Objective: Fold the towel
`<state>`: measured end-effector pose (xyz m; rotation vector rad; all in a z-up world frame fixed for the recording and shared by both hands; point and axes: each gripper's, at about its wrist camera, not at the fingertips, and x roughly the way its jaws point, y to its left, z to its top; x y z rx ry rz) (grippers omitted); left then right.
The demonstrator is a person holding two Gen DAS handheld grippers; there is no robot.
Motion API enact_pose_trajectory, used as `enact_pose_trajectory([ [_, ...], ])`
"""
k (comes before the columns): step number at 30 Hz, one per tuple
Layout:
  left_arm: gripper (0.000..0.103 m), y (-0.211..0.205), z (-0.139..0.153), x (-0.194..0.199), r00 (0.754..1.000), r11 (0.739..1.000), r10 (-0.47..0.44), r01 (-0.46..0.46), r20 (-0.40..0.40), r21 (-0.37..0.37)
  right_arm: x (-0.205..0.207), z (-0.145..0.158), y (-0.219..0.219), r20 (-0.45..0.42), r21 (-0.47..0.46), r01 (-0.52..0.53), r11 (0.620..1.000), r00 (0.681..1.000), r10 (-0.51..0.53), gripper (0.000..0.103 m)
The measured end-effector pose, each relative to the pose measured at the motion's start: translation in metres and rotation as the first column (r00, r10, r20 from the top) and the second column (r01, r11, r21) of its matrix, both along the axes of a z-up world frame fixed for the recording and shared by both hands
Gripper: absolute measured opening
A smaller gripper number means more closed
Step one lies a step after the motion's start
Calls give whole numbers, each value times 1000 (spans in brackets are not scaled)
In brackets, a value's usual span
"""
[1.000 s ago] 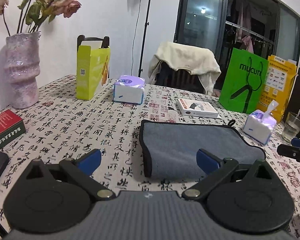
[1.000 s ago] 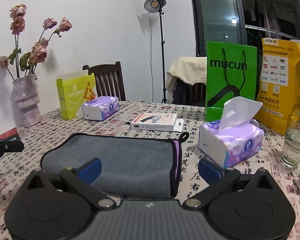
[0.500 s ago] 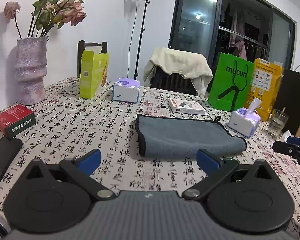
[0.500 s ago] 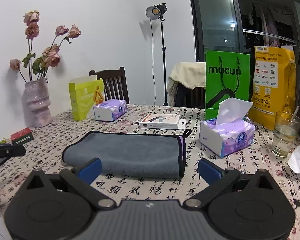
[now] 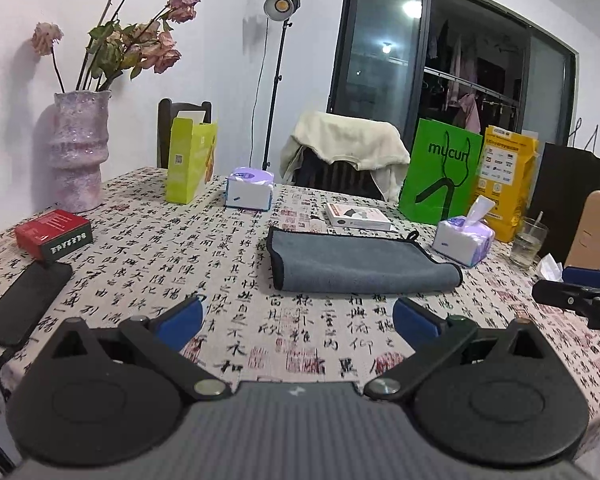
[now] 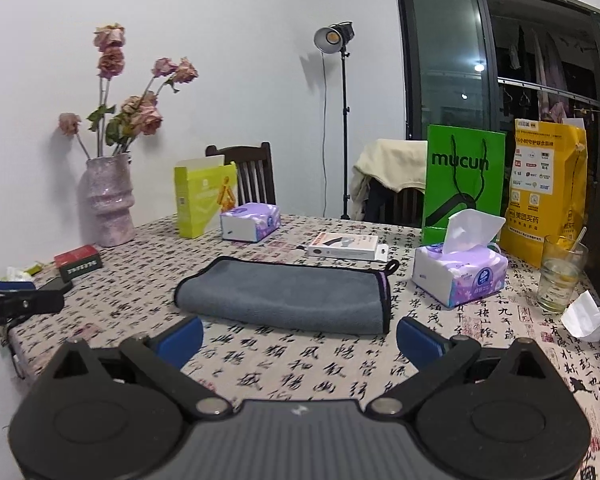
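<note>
A grey towel (image 5: 356,262) with black trim lies folded flat on the patterned tablecloth; it also shows in the right wrist view (image 6: 288,298). My left gripper (image 5: 298,320) is open and empty, held back from the towel's near edge. My right gripper (image 6: 300,338) is open and empty, also short of the towel. The right gripper's tip (image 5: 572,290) shows at the right edge of the left wrist view. The left gripper's tip (image 6: 16,302) shows at the left edge of the right wrist view.
Around the towel stand a tissue pack (image 6: 460,276), a white box (image 6: 344,245), a second tissue box (image 5: 249,190), green bag (image 6: 462,184), yellow bag (image 6: 546,192), glass (image 6: 560,280), yellow-green carton (image 5: 190,168), vase (image 5: 78,152), red box (image 5: 52,234) and phone (image 5: 24,300).
Both grippers have drawn back and up from the towel, which now looks smaller and farther away. The towel lies unchanged.
</note>
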<state>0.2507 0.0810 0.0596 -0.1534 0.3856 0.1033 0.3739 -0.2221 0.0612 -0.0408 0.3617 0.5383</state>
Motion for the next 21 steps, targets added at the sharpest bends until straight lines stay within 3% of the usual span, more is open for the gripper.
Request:
enact_pose_trajectory([
  [21,103,-29,-5,-93,997,998,-36,32,75,53,-103,-13,-4,33,23,-13,1000,999,12,103],
])
